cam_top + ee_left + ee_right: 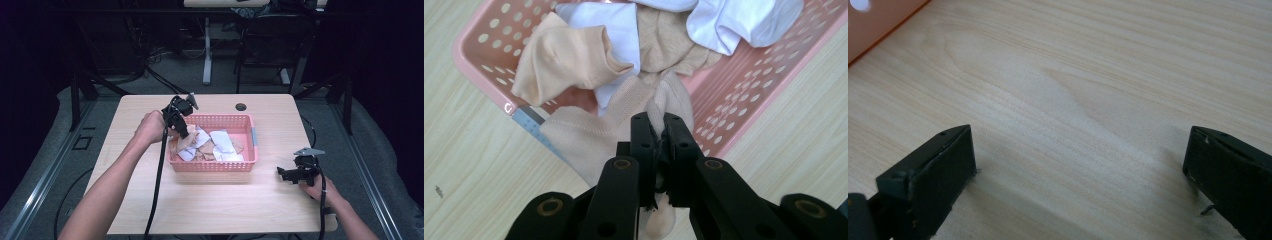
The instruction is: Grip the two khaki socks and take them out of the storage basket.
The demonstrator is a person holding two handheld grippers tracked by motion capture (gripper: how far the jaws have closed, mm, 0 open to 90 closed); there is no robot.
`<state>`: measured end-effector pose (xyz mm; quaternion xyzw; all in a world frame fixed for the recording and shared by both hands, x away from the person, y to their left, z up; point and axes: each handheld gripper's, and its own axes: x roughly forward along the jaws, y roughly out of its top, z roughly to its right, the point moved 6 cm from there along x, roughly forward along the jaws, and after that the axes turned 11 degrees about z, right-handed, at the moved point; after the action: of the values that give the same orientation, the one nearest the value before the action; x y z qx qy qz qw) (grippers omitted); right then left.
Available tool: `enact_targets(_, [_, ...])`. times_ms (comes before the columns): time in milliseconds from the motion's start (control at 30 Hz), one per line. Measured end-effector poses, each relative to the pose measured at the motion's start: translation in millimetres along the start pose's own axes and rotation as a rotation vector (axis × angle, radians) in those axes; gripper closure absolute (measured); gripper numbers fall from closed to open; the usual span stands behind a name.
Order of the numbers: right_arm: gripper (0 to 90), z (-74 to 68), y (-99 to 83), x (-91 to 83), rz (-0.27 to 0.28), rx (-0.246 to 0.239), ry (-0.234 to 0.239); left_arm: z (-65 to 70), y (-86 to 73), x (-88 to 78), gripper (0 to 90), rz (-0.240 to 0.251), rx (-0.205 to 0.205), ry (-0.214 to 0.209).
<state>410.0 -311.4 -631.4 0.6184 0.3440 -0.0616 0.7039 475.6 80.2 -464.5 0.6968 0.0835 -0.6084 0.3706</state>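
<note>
Left gripper (659, 137) is clamped on a beige sock (614, 135), its jaws pinched nearly together on a fold of the fabric. In the high view this gripper (186, 136) hangs over the left end of the pink basket (250, 131), with the sock (186, 142) dangling from it, partly above the rim. Inside the basket lie more beige and white socks (734, 20) in a loose heap; one folded beige sock (564, 62) lies near the basket's corner.

Right gripper (1078, 165) has its jaws spread wide with nothing between them, low over bare worktop (1098, 75). In the high view it (285, 173) sits near the right front corner, well apart from the basket.

Open worktop (210, 200) runs along the front of the basket and to its left, and a cable hole (241, 107) lies behind it near the far edge.
</note>
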Motion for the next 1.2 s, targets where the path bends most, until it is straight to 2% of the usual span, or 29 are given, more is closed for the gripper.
enact_targets(567, [0.0, 0.3, 0.0, 0.1, -0.001, -0.004, 0.002, -10.6, -0.2, -24.0, 85.0, 0.017, -0.012, 0.022])
enact_targets(1000, [0.0, 0.2, 0.0, 0.1, 0.000, -0.003, 0.001, -25.0, -11.9, -48.0, 84.9, 0.035, -0.039, 0.047])
enact_targets(1200, [0.0, 0.2, 0.0, 0.1, -0.001, -0.003, 0.000, -33.0, -21.8, -55.4, 84.9, 0.047, -0.069, 0.057])
